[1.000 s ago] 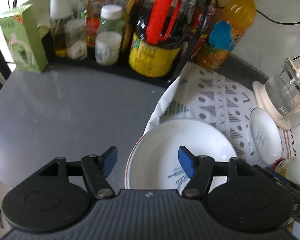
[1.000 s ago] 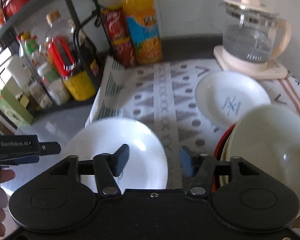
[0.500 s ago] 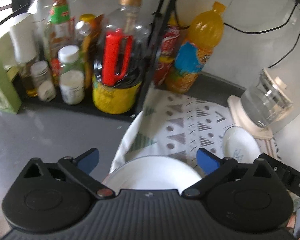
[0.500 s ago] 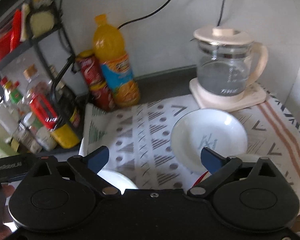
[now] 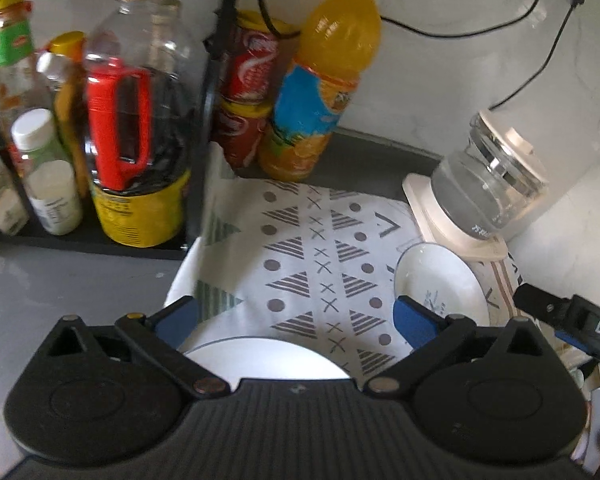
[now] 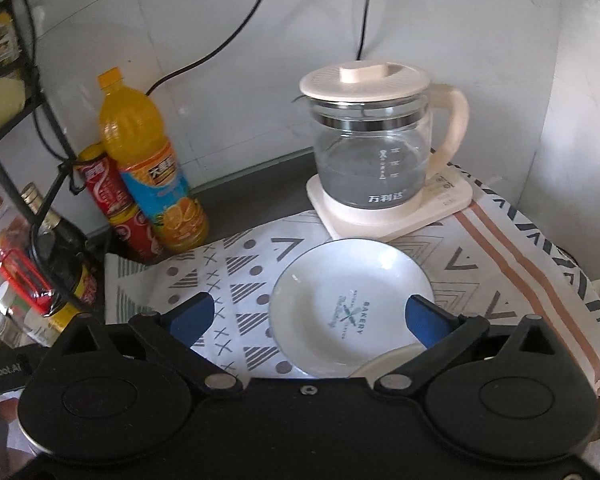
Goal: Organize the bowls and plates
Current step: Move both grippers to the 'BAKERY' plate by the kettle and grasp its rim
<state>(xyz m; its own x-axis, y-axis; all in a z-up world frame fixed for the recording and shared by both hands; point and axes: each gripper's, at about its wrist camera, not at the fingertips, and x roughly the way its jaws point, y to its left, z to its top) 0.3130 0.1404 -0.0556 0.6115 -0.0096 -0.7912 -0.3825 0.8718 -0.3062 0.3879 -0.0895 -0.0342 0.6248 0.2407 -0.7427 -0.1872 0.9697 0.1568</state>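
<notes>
A patterned cloth (image 6: 500, 264) printed with triangles, dots and crosses covers part of a grey table (image 5: 60, 280). At the back of the cloth, a glass kettle (image 6: 374, 160) with a cream lid and handle stands upright on its cream base (image 6: 388, 216). Left of it, an orange drink bottle (image 6: 148, 168) stands upright against the wall, touching two stacked red cans (image 6: 116, 208). A black wire rack (image 5: 220, 80) holds a large dark bottle with a red handle (image 5: 136, 132), a white-capped jar (image 5: 50, 176) and further condiment bottles. Black cables (image 6: 228, 40) hang along the wall.
</notes>
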